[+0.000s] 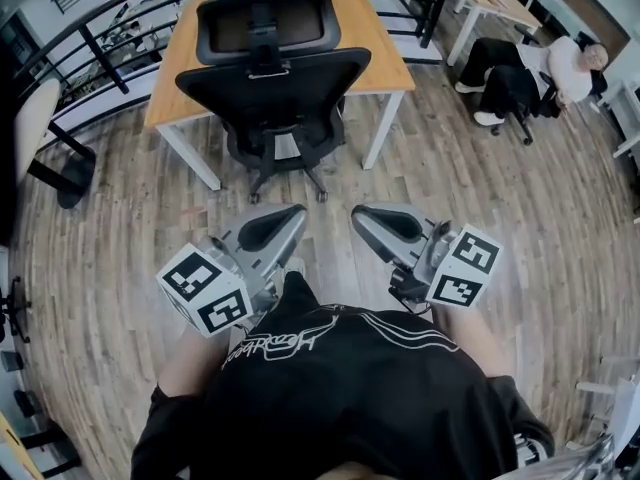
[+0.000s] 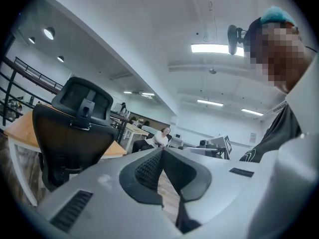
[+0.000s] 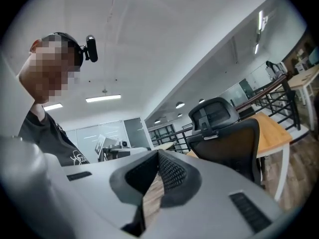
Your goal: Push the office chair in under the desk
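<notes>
Both hands up, nothing gripped.
The left gripper [image 1: 298, 212] and right gripper [image 1: 358, 214] sit side by side at the torso, pointing level ahead, fingers [image 2: 145, 169] pressed together.

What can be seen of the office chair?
The office chair is black, with a backrest, a separate headrest and a star base on casters. It stands upright on the wood floor, back toward the wearer, at the near edge of the wooden desk, its base between the front legs.

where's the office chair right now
Top centre of the head view, the office chair stands at the near side of the wooden desk, between its white front legs.
</notes>
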